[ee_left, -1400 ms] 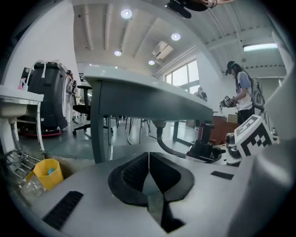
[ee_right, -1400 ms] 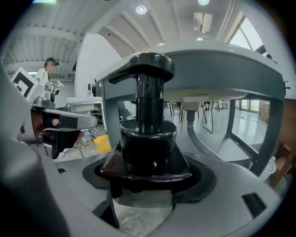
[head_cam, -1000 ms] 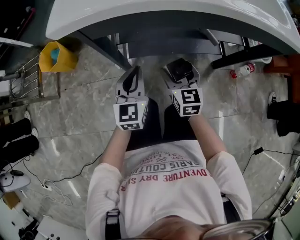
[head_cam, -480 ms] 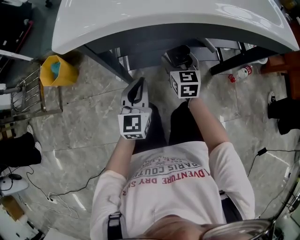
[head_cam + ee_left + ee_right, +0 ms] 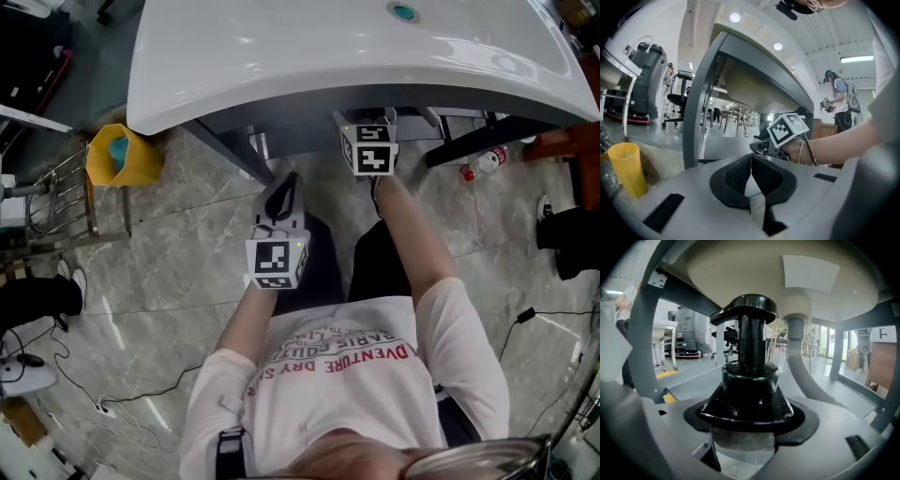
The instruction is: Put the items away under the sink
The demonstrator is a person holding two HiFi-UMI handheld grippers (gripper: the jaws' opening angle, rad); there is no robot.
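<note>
1. Marble floor (image 5: 169,234) lay below; the right gripper (image 5: 371,141) had advanced under the sink (image 5: 281,56) rim, the left gripper (image 5: 284,187) trailing behind it.
2. Left gripper view: its jaws were pressed together, empty.
3. Right gripper view: its jaws clenched a black pump bottle (image 5: 750,380) just left of the drain hose (image 5: 806,371); set-down seemed near.

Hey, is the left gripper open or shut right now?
Shut. The left gripper has its black pads touching, with nothing between them.
</note>
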